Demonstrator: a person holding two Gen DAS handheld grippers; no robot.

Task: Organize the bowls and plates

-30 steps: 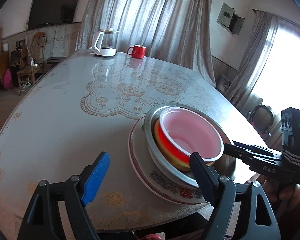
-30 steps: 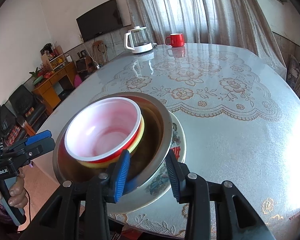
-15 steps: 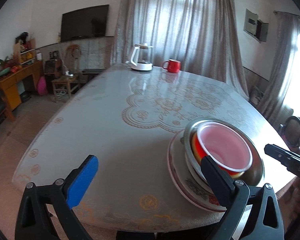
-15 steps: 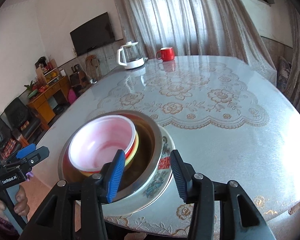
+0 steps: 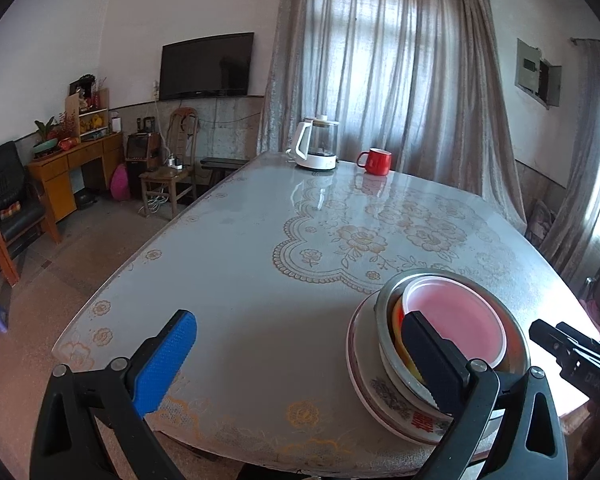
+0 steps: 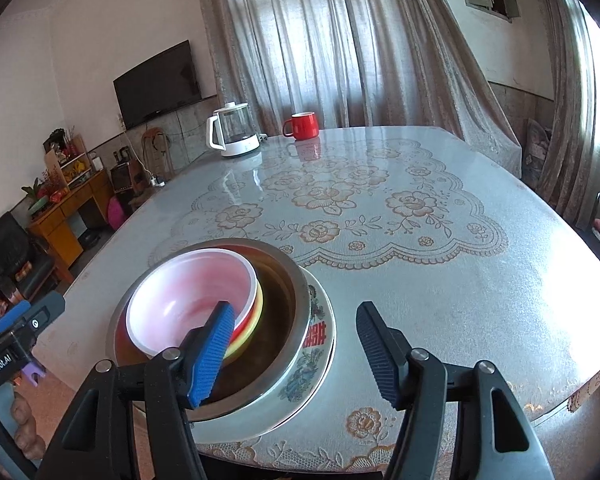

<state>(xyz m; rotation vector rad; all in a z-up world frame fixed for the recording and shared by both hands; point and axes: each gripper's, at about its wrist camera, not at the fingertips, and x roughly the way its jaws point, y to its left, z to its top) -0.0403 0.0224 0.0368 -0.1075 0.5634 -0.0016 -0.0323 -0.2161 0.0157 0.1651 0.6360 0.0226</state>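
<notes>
The stack stands near the table's front edge: a patterned plate (image 6: 320,340) at the bottom, a steel bowl (image 6: 284,304) on it, then a red bowl (image 6: 247,317) over a yellow one, with a white-pink bowl (image 6: 180,300) on top. My right gripper (image 6: 296,354) hovers just in front with its jaws opening. The stack's near rim shows between the pads, untouched. My left gripper (image 5: 300,360) is wide open over bare table, its right finger in front of the plate (image 5: 360,380) and steel bowl (image 5: 440,276). Each gripper shows at the edge of the other's view.
A white kettle (image 6: 234,132) and a red mug (image 6: 302,126) stand at the far end of the glass-topped table (image 6: 420,280). A hand (image 6: 24,432) holds the left gripper's handle beyond the table's edge. Chairs and a wooden desk line the left wall.
The right jaws have spread away from the steel bowl's rim, and that gripper has drawn back and up. The left gripper opened wider and swung left, so the stack sits at its right.
</notes>
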